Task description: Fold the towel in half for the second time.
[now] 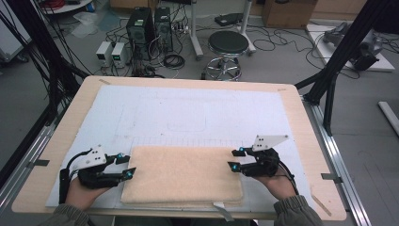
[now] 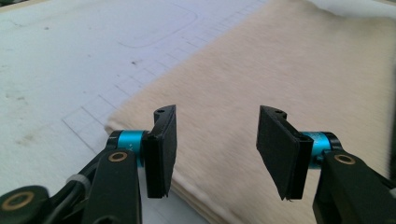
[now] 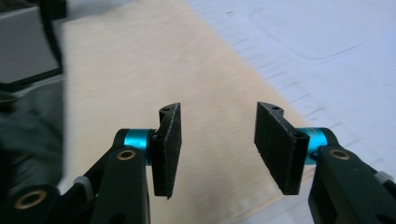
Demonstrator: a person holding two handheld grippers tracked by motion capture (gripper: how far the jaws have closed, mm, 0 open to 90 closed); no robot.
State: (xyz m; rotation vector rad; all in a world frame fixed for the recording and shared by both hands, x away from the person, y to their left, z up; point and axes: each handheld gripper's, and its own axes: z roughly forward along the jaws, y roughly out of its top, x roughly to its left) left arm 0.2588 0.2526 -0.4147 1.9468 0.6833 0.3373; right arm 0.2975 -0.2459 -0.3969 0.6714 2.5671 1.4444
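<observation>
Folded beige towel (image 1: 182, 174) lies flat on the white mat (image 1: 188, 113), near the table's front edge, squarely between the two grippers.

Left gripper (image 1: 126, 165): jaws released, nothing between the pads; in the left gripper view the towel's left edge sits just past and below the jaw tips (image 2: 217, 154).

Right gripper (image 1: 236, 159): same, jaws apart and empty, with the towel's right edge under and ahead of the tips (image 3: 217, 149).

My read: a fold looks finished and both sides have let go. The stack looks doubled, with layered edges at the front.

If another fold follows, the next move needs each jaw pair lowered to straddle one towel edge or corner, catching all layers and not the mat. Both must clamp evenly so the stack doesn't skew. The view is blurred, so I can't count layers.
</observation>
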